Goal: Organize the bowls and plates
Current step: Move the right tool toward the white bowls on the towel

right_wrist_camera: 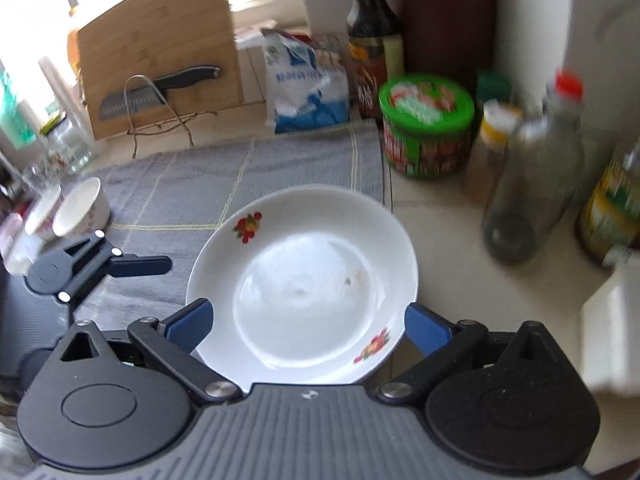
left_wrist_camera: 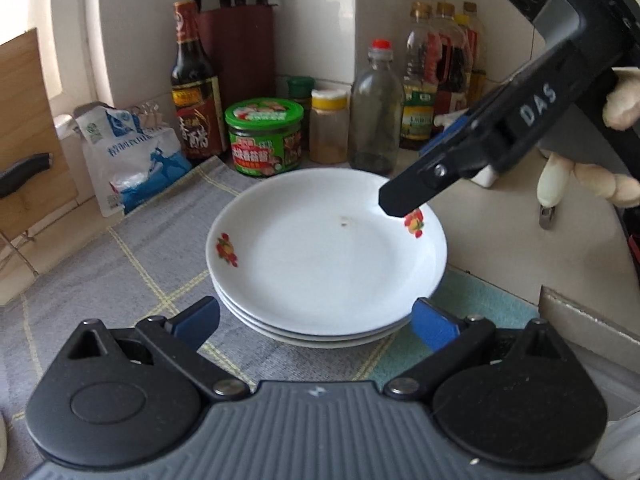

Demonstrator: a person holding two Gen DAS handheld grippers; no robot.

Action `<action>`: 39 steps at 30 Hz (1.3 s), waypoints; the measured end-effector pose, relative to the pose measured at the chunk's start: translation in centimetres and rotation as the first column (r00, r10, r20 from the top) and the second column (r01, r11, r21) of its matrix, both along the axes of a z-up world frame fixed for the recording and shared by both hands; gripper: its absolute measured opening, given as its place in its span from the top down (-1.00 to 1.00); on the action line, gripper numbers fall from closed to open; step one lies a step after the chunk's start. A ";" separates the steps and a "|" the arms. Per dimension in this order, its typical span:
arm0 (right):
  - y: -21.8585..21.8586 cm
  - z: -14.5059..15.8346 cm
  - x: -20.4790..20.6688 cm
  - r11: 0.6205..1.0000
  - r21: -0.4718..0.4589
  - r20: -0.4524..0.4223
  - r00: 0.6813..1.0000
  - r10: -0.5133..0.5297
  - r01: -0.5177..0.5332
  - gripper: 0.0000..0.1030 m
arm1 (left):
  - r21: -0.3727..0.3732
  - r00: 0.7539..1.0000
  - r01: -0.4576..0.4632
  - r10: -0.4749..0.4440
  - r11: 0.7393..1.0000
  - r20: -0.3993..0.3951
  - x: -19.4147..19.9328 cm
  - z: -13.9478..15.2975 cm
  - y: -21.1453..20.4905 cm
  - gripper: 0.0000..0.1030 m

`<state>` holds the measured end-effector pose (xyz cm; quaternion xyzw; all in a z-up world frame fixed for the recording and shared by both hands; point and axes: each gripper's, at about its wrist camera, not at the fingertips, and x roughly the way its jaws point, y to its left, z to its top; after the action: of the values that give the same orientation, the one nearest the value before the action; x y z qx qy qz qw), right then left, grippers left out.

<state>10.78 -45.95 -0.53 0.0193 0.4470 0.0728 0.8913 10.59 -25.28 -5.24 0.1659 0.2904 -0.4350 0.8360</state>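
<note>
Now your left gripper (left_wrist_camera: 316, 322) and right gripper (right_wrist_camera: 308, 326) both hang spread wide, gripping nothing, over the stack of white flower-printed ceramic plates (left_wrist_camera: 326, 252) resting on the grey checked cloth (left_wrist_camera: 120, 280).

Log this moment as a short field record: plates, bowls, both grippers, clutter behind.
plates: stack of white plates with flower prints, on the grey checked cloth
top plate: small dark speck near its middle
bowls: two small bowls at the cloth's far end
left gripper: open, fingers either side of the stack's near edge
right gripper: open, above the stack, holding nothing
behind: green-lidded jar, dark sauce bottle, clear glass bottle, knife block
</note>
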 end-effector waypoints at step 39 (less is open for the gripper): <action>25.2 1.1 1.8 0.885 -0.019 0.262 0.852 0.454 -0.466 -1.00 | -0.077 0.724 -0.671 0.674 0.737 0.148 -6.5 3.9 24.5 -0.99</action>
<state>12.53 -20.78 0.57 -0.0778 0.3165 0.2956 0.8980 4.06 -0.79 -1.37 0.0774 0.2563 -0.0898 0.9593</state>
